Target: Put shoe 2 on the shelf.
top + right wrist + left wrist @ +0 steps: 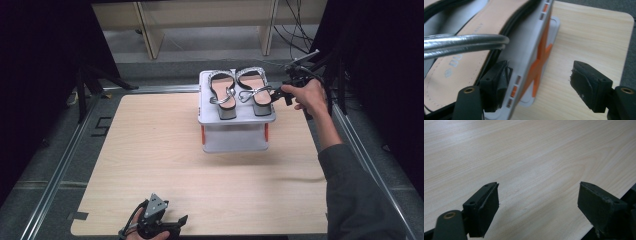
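The right sandal (pixel 256 92) is seen on top of a small grey rack (pixel 235 118), beside the left sandal (pixel 223 94), at the far side of the tabletop (pixel 165 165). It looks light but stiff: a hard block heel, a smooth tan insole and thin shiny silver straps (pixel 466 43). The straps are rounded and may be slippery, so they could slide out of a grip. A safer hold is judged to be at the thick edge of the sole, or at the heel block.

The rack is made of grey plastic with orange braces (pixel 540 62) on its side, and it has rounded corners.

The right claw (pixel 278 93) is held at the sandal's outer edge. It is about half open, and nothing is gripped yet. One jaw is over the sandal's edge, the other is out beside the rack.

The left claw (pixel 165 225) rests wide open and empty near the front edge of the pale wooden tabletop.
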Motion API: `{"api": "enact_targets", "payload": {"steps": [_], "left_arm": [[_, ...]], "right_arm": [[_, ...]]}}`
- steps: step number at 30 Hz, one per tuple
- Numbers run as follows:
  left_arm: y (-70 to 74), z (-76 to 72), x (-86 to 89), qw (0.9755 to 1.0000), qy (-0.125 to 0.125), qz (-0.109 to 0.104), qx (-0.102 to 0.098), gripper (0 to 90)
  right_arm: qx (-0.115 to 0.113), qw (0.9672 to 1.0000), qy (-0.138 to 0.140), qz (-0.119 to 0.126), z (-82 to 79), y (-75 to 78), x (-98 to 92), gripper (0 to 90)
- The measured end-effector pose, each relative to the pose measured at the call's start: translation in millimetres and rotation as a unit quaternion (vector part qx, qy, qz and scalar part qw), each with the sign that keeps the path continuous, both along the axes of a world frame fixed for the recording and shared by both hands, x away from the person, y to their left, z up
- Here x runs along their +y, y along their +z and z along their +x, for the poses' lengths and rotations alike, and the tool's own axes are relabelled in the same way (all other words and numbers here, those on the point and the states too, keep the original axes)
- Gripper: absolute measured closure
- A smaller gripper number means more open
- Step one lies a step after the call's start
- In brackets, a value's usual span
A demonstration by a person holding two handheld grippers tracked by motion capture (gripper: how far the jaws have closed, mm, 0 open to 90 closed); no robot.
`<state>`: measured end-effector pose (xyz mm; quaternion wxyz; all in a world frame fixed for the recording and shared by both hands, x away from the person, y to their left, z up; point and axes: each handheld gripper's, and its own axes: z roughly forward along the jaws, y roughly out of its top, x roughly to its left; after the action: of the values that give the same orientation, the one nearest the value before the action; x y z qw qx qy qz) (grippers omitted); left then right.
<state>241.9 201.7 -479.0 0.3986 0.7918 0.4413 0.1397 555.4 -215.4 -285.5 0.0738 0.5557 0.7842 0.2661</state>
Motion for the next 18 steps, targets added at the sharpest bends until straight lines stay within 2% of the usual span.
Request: {"api": "enact_targets", "payload": {"steps": [1, 2, 3, 7, 13, 15, 16, 17, 18], "left_arm": [[0.3, -0.3, 0.1, 1.0, 0.0, 0.001, -0.001, 16.7], [1.2, 1.2, 2.0, 0.9998, -0.009, 0.016, -0.008, 16.7], [1.5, -0.5, 0.3, 1.0, -0.002, 0.001, -0.004, 16.7], [1.5, -0.8, 0.4, 1.0, -0.003, 0.002, -0.002, 16.7], [1.7, -0.9, 0.4, 1.0, -0.001, 0.002, -0.002, 16.7], [1.4, -0.6, 0.3, 1.0, -0.002, 0.002, -0.002, 16.7], [1.0, -0.4, 0.3, 1.0, -0.005, 0.002, -0.004, 16.7], [1.6, 0.3, 1.5, 0.9998, -0.011, 0.016, -0.004, 16.7], [1.3, 0.6, 0.9, 0.9998, -0.013, 0.014, -0.007, 16.7]], "right_arm": [[-0.008, 0.9999, 0.005, -0.008, -0.3, -0.1, 2.8, 30.3], [-0.006, 0.9999, 0.008, -0.01, -1.6, 1.1, 5.7, 30.3], [-0.011, 0.9997, 0.012, -0.018, -2.0, 1.0, 7.6, 30.3], [-0.012, 0.9997, 0.02, -0.011, -5.4, 0.0, 18.0, 30.4], [-0.021, 0.9994, 0.025, -0.015, -5.6, -1.5, 18.5, 30.3], [-0.018, 0.9996, 0.023, -0.004, -6.5, -2.8, 18.2, 30.3], [-0.025, 0.9994, 0.023, -0.006, -6.7, -3.3, 18.2, 30.3], [-0.02, 0.9995, 0.022, -0.005, -7.0, -3.4, 18.4, 30.3], [-0.02, 0.9996, 0.019, -0.003, -6.8, -4.2, 19.2, 30.3]]}}
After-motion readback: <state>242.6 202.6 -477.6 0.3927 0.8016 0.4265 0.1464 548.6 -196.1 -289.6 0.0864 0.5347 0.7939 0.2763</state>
